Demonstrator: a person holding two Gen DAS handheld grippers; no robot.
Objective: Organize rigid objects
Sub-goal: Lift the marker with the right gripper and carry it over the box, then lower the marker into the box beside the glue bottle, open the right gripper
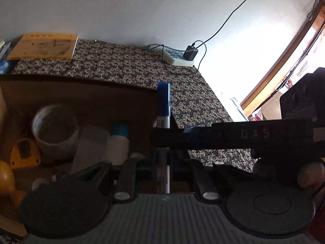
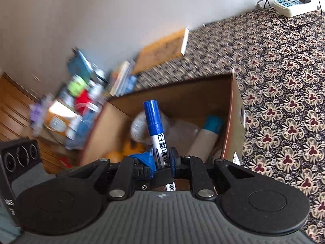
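I worked in a home room: patterned cloth over the counter, books, a power strip, wood flooring.

"DAS" on black bar; "白板笔" on marker

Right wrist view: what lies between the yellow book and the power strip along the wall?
Only bare patterned cloth between the yellow book and the power strip; the left wrist view agrees.

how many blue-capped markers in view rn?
2. One is clamped in the left hand-held gripper: marker. The other marker is clamped in the right hand-held gripper. Both are over the cardboard box; more may be hidden inside.
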